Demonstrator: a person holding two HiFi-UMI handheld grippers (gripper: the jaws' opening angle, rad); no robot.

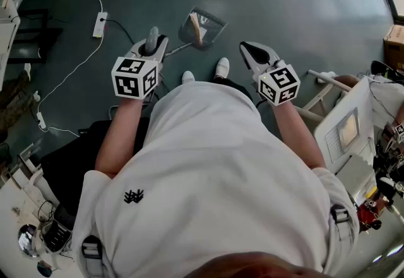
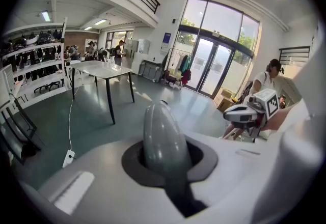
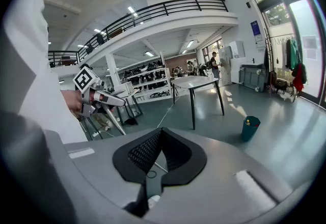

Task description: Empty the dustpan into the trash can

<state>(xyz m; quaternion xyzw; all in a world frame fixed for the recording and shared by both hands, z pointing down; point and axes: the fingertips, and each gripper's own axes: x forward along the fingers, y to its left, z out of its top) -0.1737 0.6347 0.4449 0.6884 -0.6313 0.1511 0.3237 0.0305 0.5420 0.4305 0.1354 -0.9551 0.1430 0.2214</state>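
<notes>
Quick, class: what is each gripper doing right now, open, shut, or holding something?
Left gripper: shut on the dustpan handle.
Right gripper: shut, holding nothing.

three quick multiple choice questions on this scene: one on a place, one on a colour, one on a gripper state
1. Where is the dustpan?
A. ahead of the person's shoes
B. on a table
C. behind the person

2. What colour is the trash can?
A. red
B. teal
C. white

3. The left gripper has its tongs:
A. wide open, empty
B. shut on the dustpan handle
C. shut on a cable

Answers: 1 A, the head view shows it beyond the shoes; 2 B, seen in the right gripper view; 3 B, the grey handle sits between them.
</notes>
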